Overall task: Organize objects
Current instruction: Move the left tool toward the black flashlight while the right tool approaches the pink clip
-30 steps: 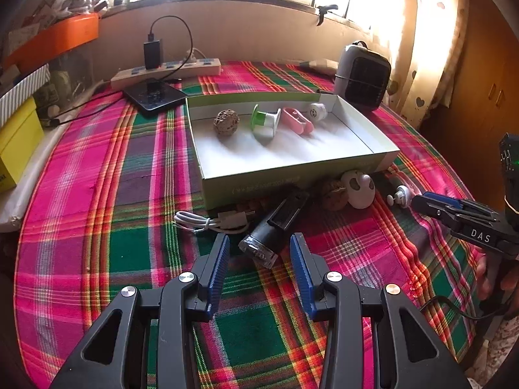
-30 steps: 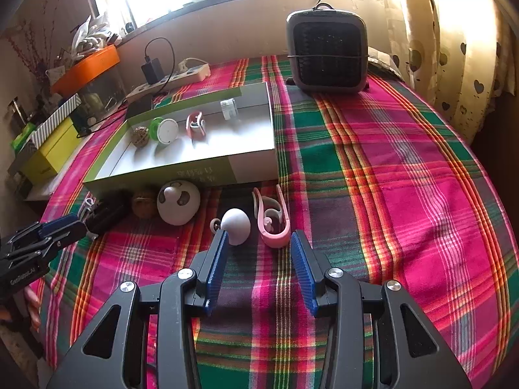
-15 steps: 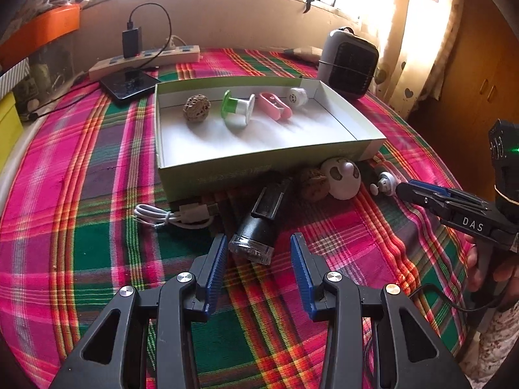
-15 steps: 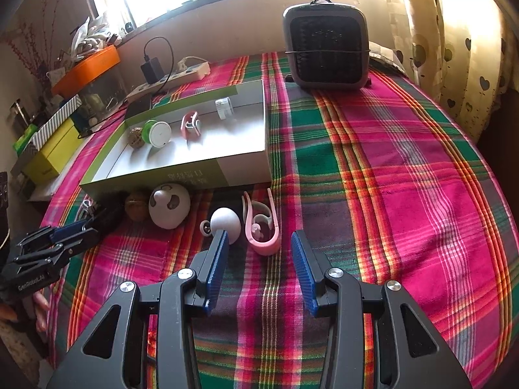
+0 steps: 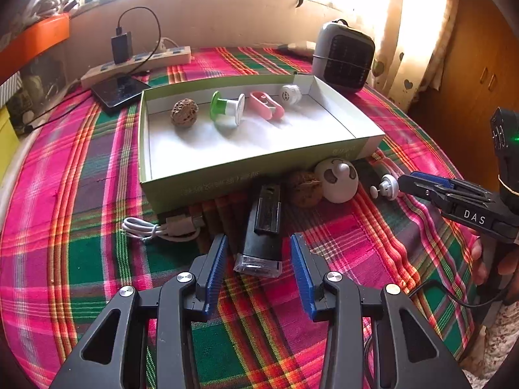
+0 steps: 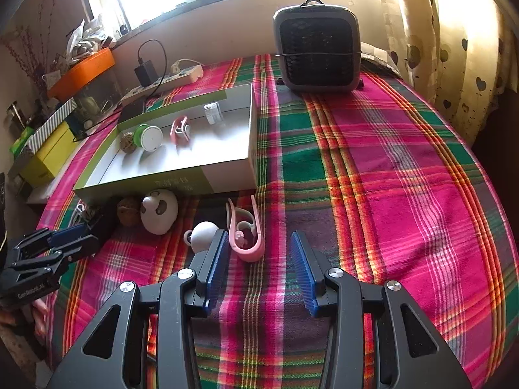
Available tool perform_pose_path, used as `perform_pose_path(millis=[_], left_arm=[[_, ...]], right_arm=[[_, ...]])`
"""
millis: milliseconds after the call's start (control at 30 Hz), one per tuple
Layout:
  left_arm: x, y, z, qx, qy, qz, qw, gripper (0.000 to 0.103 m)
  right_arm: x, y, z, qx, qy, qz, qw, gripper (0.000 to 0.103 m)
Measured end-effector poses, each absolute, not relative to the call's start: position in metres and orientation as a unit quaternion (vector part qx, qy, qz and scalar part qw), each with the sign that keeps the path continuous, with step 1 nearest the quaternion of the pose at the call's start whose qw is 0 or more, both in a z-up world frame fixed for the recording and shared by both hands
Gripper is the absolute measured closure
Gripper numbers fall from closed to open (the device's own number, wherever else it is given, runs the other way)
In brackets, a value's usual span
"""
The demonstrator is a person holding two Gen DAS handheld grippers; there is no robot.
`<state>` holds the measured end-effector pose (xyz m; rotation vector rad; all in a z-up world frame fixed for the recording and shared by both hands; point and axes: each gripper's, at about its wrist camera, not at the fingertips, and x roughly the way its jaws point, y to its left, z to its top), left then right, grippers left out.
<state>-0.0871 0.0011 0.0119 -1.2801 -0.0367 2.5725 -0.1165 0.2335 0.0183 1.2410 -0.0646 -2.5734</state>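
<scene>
On the plaid tablecloth (image 5: pixel 97 259), just in front of the green-sided box (image 5: pixel 246 175), my left gripper (image 5: pixel 258 259) stands with its jaws apart around the near end of the black clip light (image 5: pixel 262 236), neither pad touching it yet. I want to ease forward until both pads flank the body, close squarely, then lift clear of the box wall before setting it inside beside the walnut (image 5: pixel 184 112), green spool (image 5: pixel 227 110), pink clip (image 5: pixel 266 105) and white cap (image 5: pixel 291 94). My right gripper (image 6: pixel 259 259) is likewise open and empty, the pink tongs (image 6: pixel 246 230) lying just ahead between its blue pads (image 6: pixel 218 259); I would nudge left slightly to avoid the white ball (image 6: pixel 202 231) touching its left pad
</scene>
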Motion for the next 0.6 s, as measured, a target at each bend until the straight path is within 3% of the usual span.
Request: perform_pose_path(millis=[600], left_arm=[[-0.106, 0.009, 0.01, -0.443, 0.002, 0.889, 0.115, 0.066]], right_arm=[[-0.134, 0.212, 0.012, 0.431, 0.068, -0.891, 0.129, 0.061]])
